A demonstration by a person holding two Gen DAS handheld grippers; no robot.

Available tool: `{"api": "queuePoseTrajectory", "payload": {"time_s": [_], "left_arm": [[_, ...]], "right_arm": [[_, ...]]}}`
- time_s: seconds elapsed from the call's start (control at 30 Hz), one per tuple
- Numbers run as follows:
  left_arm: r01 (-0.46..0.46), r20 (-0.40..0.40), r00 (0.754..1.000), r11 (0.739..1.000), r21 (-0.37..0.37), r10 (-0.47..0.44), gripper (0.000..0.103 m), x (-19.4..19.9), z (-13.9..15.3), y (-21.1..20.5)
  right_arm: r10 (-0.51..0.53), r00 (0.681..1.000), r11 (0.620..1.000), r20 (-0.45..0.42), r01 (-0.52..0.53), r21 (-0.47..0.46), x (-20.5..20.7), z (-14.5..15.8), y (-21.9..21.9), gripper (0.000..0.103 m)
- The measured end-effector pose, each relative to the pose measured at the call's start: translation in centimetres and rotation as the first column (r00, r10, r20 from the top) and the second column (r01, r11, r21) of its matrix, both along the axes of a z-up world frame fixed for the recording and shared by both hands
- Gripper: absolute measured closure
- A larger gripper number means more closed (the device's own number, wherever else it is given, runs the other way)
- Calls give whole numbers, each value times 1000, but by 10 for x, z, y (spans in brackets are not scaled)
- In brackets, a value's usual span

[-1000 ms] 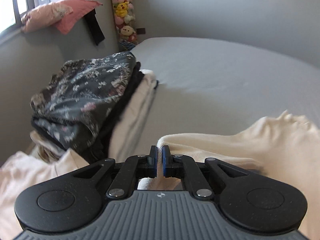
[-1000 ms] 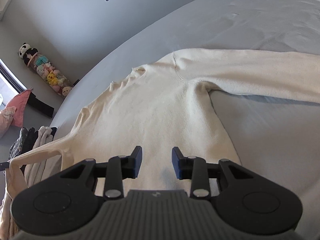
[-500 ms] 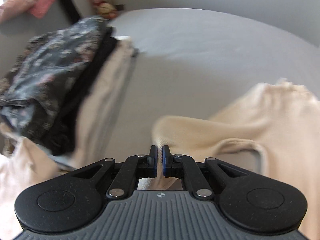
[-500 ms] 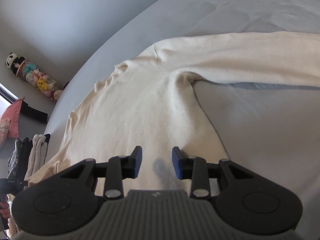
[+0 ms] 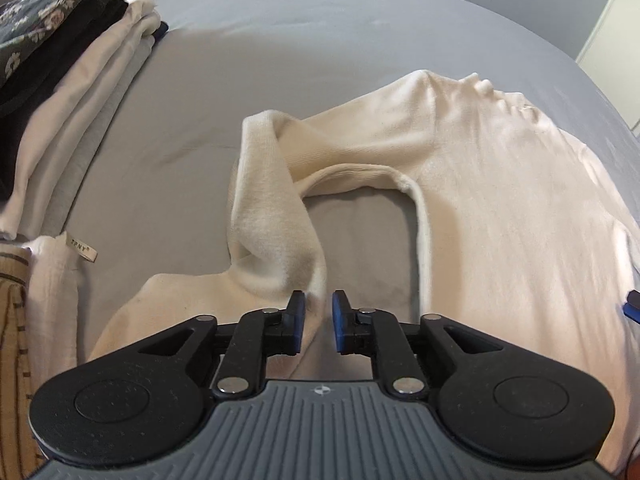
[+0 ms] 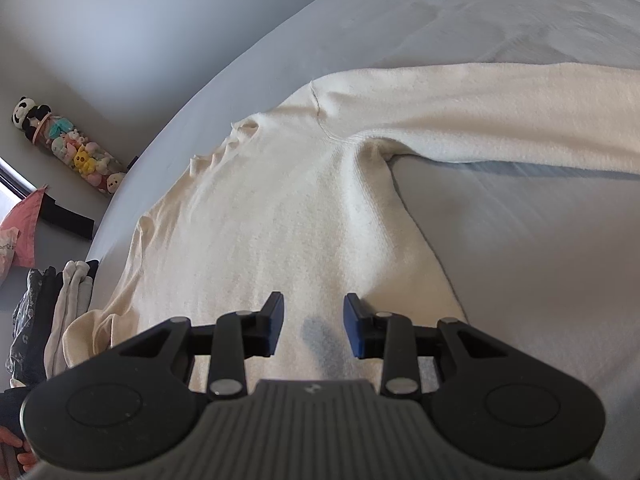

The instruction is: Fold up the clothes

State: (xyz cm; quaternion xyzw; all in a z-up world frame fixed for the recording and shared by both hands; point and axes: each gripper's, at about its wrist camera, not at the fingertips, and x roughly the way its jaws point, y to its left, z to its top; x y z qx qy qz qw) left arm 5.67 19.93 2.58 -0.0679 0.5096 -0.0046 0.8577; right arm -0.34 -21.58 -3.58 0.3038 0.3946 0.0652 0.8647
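the cream sweater (image 6: 280,216) lies flat on the grey bed (image 5: 320,32), chest spread wide, collar toward the far edge of the bed. the left tool (image 5: 318,318) hangs just over the near end of the left sleeve (image 5: 276,216), its blue pads parted a little with the knit lying between and below them; nothing looks pinched. that sleeve is doubled back on itself: it runs from the shoulder toward the left edge of the bed, bends sharply, then comes down toward the tool, so its long axis near the tool points almost straight ahead along the fingers. the left tool is plainly the nearer one to it.

the right tool (image 6: 314,330) hovers with its pads wide apart over the lower body of the sweater, casting a small shadow there and gripping nothing. the right sleeve (image 6: 500,116) stretches straight out toward the right edge of the bed, well apart from either tool.

the knit looks soft, thick and fuzzy, ribbed near the armhole, likely to slump when let go. a stack of folded clothes (image 5: 68,64) sits along the left edge of the bed.
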Motion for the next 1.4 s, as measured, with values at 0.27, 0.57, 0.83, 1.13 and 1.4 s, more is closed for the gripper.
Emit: {"api": "queuePoseTrajectory", "payload": {"time_s": [0.27, 0.57, 0.83, 1.13, 1.4], "left_arm": [[-49, 49, 998, 986, 157, 42, 68, -12, 41, 23], [-167, -56, 981, 956, 241, 186, 49, -12, -10, 54], [-258, 40, 966, 960, 109, 255, 96, -20, 3, 72], [-372, 289, 905, 910, 183, 312, 97, -26, 131, 102], [-455, 182, 890, 841, 294, 418, 97, 0, 150, 162]], "right_arm": [[-5, 1000, 999, -2, 5, 32, -1, 2, -3, 64], [7, 1000, 999, 1, -7, 34, 0, 1, -1, 62], [18, 1000, 1000, 3, -18, 11, 1, 1, 2, 62], [25, 1000, 1000, 3, -25, 13, 0, 2, 3, 62], [27, 1000, 1000, 1, -27, 14, 1, 2, 2, 62]]}}
